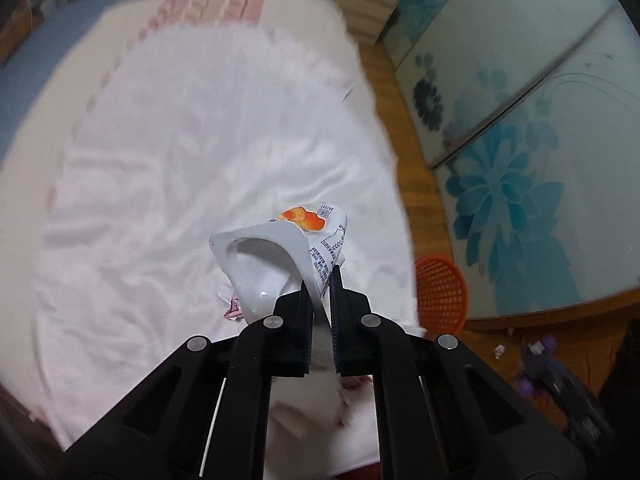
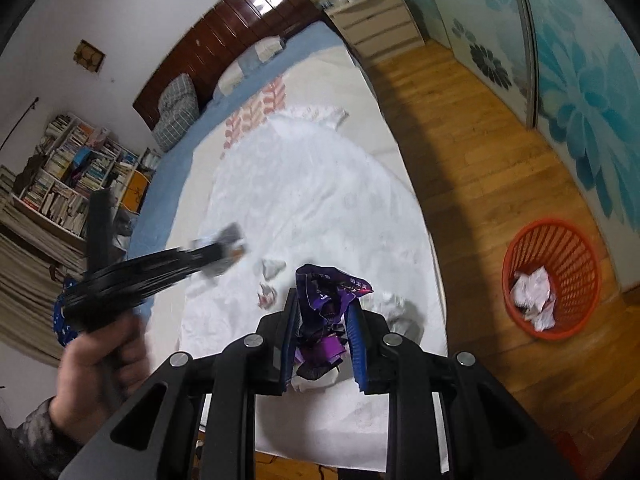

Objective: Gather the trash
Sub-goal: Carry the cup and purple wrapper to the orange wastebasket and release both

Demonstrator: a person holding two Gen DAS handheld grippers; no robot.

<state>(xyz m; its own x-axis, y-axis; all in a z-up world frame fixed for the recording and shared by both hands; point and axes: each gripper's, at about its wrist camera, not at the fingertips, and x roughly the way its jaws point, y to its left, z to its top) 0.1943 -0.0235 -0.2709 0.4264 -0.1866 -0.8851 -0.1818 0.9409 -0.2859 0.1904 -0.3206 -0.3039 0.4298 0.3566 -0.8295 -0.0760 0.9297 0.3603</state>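
My left gripper point(image 1: 322, 280) is shut on a white plastic cup wrapper point(image 1: 280, 256) with an orange print, held above the white bed sheet point(image 1: 180, 160). My right gripper point(image 2: 324, 304) is shut on a crumpled purple wrapper point(image 2: 326, 300) over the bed's foot end. The left gripper also shows in the right wrist view point(image 2: 224, 250), blurred, held by a hand at the left. Small crumpled scraps point(image 2: 269, 282) lie on the sheet ahead of the right gripper. An orange basket point(image 2: 550, 280) with crumpled white paper stands on the wooden floor to the right; it also shows in the left wrist view point(image 1: 440, 294).
A pink scrap point(image 1: 233, 307) lies on the sheet under the left gripper. Sliding doors with blue flowers point(image 2: 580, 80) line the right side. A bookshelf point(image 2: 72, 176) stands left of the bed, a headboard point(image 2: 248, 20) at the far end. Small litter point(image 1: 536, 356) lies on the floor.
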